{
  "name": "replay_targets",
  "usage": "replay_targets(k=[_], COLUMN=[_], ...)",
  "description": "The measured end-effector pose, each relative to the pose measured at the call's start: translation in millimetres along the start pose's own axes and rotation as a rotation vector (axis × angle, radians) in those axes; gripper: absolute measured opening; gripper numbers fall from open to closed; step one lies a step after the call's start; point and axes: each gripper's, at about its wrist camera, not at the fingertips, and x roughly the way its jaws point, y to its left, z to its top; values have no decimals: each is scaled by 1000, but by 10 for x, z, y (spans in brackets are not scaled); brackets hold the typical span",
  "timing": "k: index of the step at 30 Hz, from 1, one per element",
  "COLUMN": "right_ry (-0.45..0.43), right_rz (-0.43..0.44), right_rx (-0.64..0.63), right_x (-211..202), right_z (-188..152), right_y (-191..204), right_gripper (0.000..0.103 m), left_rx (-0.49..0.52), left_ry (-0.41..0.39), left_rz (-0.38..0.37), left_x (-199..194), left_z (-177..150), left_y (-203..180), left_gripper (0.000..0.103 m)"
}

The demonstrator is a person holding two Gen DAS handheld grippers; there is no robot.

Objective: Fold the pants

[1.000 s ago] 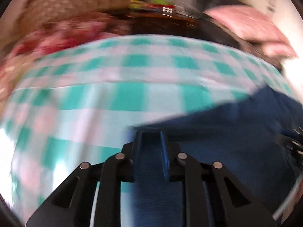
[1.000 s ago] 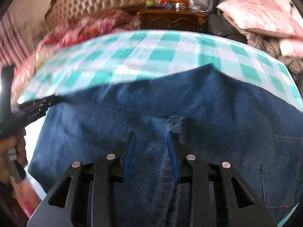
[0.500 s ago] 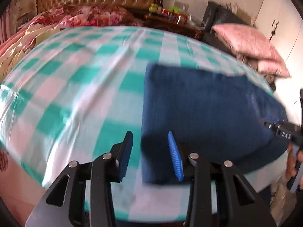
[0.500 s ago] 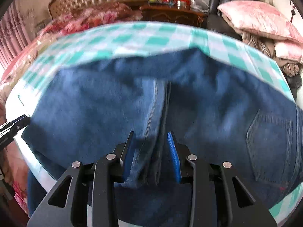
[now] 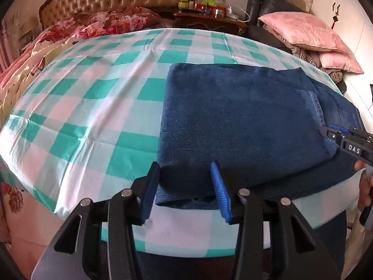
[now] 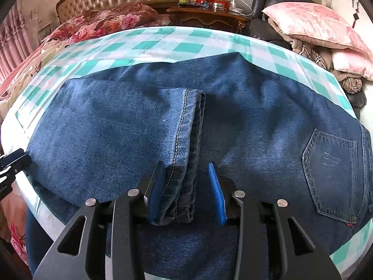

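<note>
The dark blue denim pants [image 5: 242,121] lie folded on the green and white checked tablecloth [image 5: 93,107]. The left gripper [image 5: 185,190] is opening around the folded corner. The right gripper [image 6: 186,192] is opening too, with the leg hems between its fingers. Pink pillows [image 5: 305,32] and a brown wooden nightstand [image 6: 207,18] sit behind the table.

Dark blue denim pants [image 6: 233,121] on teal-and-white checked tablecloth [image 5: 93,98]; pink pillow [image 5: 303,30]

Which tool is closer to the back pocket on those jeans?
Right. The right tool straddles the leg hems beside the back pocket; the left tool is at the jeans' far folded end.
</note>
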Motion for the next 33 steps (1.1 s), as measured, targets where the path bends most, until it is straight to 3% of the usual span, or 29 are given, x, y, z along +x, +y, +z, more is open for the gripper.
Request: replay_targets(k=[1,4,5,7,12,15,17,20,24,27,31,33], right_ry=[-1,-6,-7,-8,-2,-6,-4,-2,-13,-26,-3,-30], right_rz=[-1,-14,-25,-46,-58,-73,-95,-137,-155,-163,-153,-151], right_rx=[4,0,-1,6,61,64,65,78,66,63,70,56], right_x=[0,-1,-2,1,30,38,40,48,38,27,-5,-93], right_z=[-3,-4,-3,-1,-2,-2,4,7,3,-15,42,97], right_y=[-5,9,11,-1,-109,-133,-133,-129,-109,-99,-113,-70], right_gripper=[38,42,46,52,70,76,82,88,88,88,88,88], left_rx=[-14,15,19,50,175,196,178,162,69,56,27,-5], left_ry=[-16,-182,-210,-213,-189,-96,-18,35,72,51,37,11], left_rz=[-11,42,34,-28,-14,-25,8,52,25,68,51,8], left_x=[-42,-357,-407,-391,-116,167,406,697,901,917,863,731], left_z=[34,202,240,380,608,757,843,968,1127,1211,1231,1217], left_y=[10,-166,-222,-392,-742,-834,-838,-744,-434,-321,-265,-232], left_gripper=[47,85,91,93,93,85,56,38,40,40,38,37])
